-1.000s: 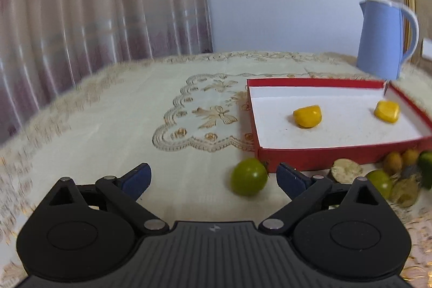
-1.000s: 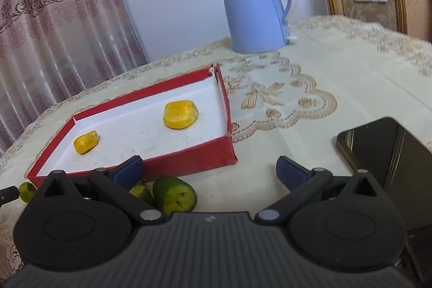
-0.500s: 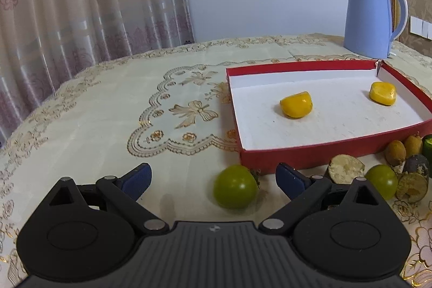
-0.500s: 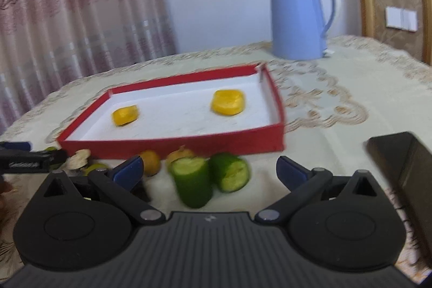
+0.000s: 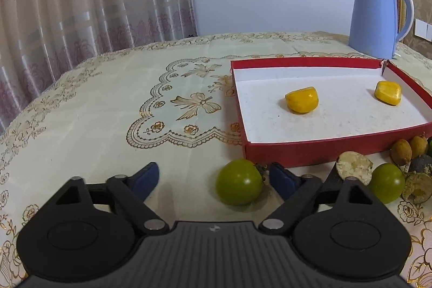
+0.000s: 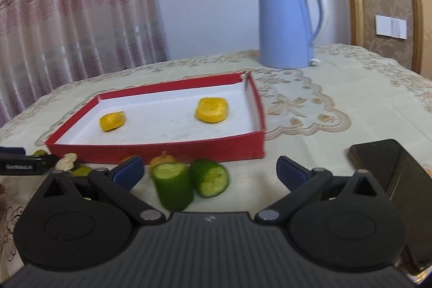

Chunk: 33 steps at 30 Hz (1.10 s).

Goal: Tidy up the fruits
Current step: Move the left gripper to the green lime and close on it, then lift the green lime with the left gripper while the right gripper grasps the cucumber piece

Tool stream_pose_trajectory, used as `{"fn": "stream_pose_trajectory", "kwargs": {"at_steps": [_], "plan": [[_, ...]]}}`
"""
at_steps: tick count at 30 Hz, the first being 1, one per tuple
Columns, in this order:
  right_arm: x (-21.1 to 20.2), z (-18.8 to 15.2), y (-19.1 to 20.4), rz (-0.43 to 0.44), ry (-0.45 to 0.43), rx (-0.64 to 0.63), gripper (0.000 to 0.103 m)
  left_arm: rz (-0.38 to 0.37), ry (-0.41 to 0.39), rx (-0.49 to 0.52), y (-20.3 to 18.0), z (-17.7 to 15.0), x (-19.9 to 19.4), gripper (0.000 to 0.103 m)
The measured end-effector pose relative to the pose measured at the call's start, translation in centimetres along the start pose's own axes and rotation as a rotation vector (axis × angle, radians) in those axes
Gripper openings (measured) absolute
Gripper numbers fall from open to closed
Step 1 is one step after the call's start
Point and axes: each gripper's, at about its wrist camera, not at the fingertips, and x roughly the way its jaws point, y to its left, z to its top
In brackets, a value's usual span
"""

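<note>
The left gripper (image 5: 213, 177) is pointing down at the tablecloth (image 5: 108, 109) with its jaws parted; they have just been closing in, and the green round fruit (image 5: 239, 185) is sitting between the blue pads (image 5: 145, 177), hard against the right-hand pad while the left-hand pad stands well clear of it. Nothing is clamped yet, so this is probably the start of a pick. Behind the fruit, the red tray (image 5: 310, 150) is lying flat with its low front wall facing the gripper, which makes an easy drop-in; 2 yellow pieces (image 5: 302, 100) are already resting apart on its white floor. To the right, along the tray's front wall, a cluster of brownish and green fruits (image 5: 386, 181) is waiting on the cloth, not yet sorted.

The right gripper (image 6: 209, 170) is hovering wide open over 2 cut green pieces (image 6: 189, 185), which are lying just before the tray, the left one closer to that pad; neither is visibly pinched. Further right, a dark phone (image 6: 391, 163) is lying near the edge, and the blue kettle (image 6: 286, 23) is standing upright behind the tray.
</note>
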Motion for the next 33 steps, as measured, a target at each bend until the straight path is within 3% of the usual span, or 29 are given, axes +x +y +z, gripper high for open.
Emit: {"fn": "stream_pose_trajectory", "kwargs": {"at_steps": [8,16,23,26,28,31,33], "plan": [[1.3,0.0,-1.9,0.014,0.062,0.114,0.103,-0.005,0.007,-0.001,-0.1,-0.1,0.1,0.068],[1.4,-0.2,-2.1,0.024,0.068,0.124,0.103,-0.046,-0.015,0.053,-1.2,-0.4,-0.3,0.033],[1.2,-0.1,-2.2,0.025,0.062,0.128,0.103,-0.071,-0.021,0.025,-0.7,-0.4,-0.5,0.032],[0.3,-0.2,-2.5,0.051,0.003,0.134,0.103,-0.081,-0.027,-0.009,-0.1,-0.5,-0.6,0.032],[-0.6,0.0,-2.1,0.033,-0.047,0.072,0.103,-0.081,-0.030,-0.033,0.3,-0.4,-0.6,0.032],[-1.2,0.3,-1.1,-0.062,-0.070,-0.074,0.103,-0.076,-0.036,-0.050,0.6,-0.4,-0.7,0.032],[-1.6,0.3,-0.7,-0.040,-0.064,-0.126,0.103,-0.075,-0.039,-0.055,0.7,-0.4,-0.7,0.033]]}}
